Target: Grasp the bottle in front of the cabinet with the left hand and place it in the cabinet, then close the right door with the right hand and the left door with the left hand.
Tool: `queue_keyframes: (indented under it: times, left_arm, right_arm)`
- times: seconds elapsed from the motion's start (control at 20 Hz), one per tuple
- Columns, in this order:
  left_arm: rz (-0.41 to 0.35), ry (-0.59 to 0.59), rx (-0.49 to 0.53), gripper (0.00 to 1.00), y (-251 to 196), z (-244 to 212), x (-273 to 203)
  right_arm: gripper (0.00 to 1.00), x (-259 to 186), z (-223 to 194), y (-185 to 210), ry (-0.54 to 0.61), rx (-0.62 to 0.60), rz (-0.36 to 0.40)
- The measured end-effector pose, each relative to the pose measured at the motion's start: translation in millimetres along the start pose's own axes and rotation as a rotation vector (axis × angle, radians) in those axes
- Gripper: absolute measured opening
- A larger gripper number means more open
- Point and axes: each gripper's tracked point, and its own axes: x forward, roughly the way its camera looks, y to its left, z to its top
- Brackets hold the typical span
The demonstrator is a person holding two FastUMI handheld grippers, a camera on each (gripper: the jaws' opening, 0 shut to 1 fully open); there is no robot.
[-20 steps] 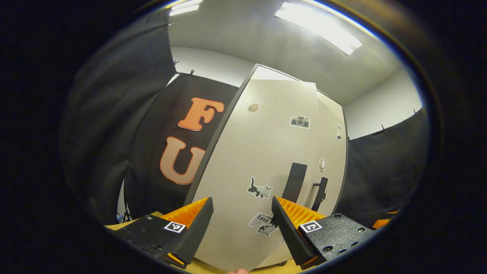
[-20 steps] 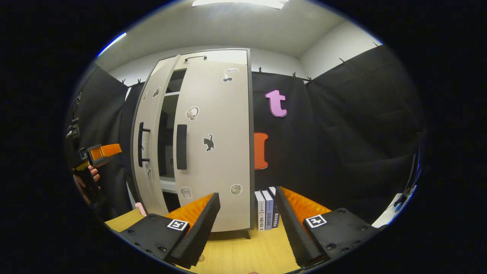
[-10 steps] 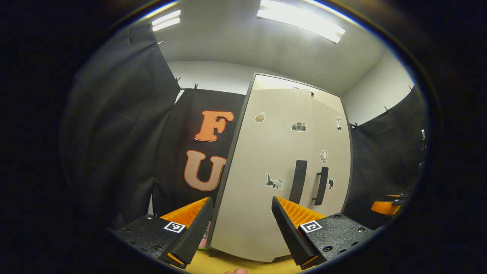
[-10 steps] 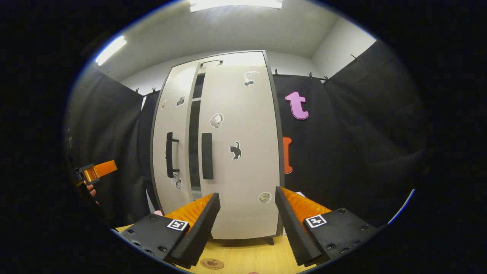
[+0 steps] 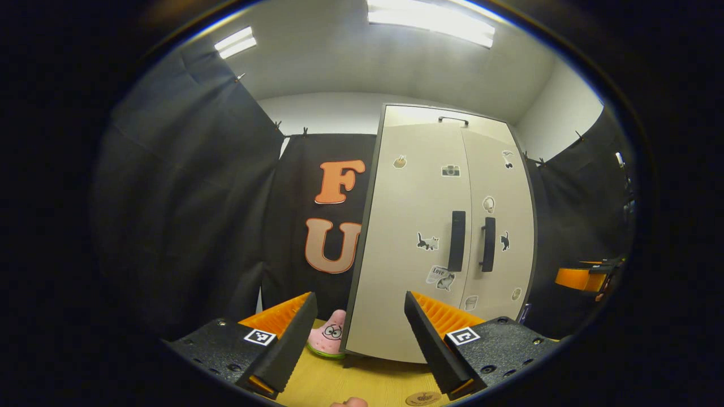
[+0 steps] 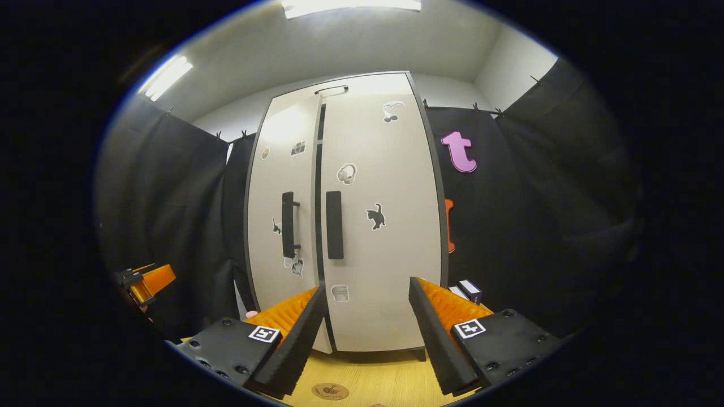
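The tall pale-grey two-door cabinet (image 5: 441,237) stands upright on the light wooden bench (image 5: 362,384), its long axis vertical and its front facing both grippers. In the left gripper view the left door (image 5: 413,237) and the right door (image 5: 500,226) lie flush, side by side, with their black vertical bar handles (image 5: 457,241) close together on either side of the seam. In the right gripper view a thin dark gap (image 6: 318,226) runs between the two doors, so whether the left door is fully home cannot be told. Small stickers, among them a black cat (image 6: 375,216), dot the door fronts. The bottle cannot be seen; both doors cover the inside of the cabinet.

The left gripper (image 5: 359,339) is spread wide with nothing between its fingers and touches nothing; it sits back from the cabinet, aimed at the cabinet's left edge. The right gripper (image 6: 367,333) is likewise spread wide and empty, apart from the cabinet and aimed at the lower part of the right door (image 6: 382,226).

A pink star-shaped plush toy (image 5: 329,339) lies on the bench just beside the cabinet's left foot. A few upright books (image 6: 468,290) stand to the right of the cabinet. A small round brown disc (image 6: 330,390) lies on the bench in front of the right gripper.
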Motion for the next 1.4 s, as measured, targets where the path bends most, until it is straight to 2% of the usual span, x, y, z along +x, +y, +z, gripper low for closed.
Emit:
queue_keyframes:
  times: [0.25,1.4]
  left_arm:
    - [0.014,0.005,0.006,0.94,9,-6,-9]
    - [-0.039,0.021,-0.009,0.94,1,-4,-15]
  right_arm:
    - [0.96,-3,-6,5,0.007,0.015,0.008]
    - [0.96,-4,-12,6,0.011,-0.023,-0.004]
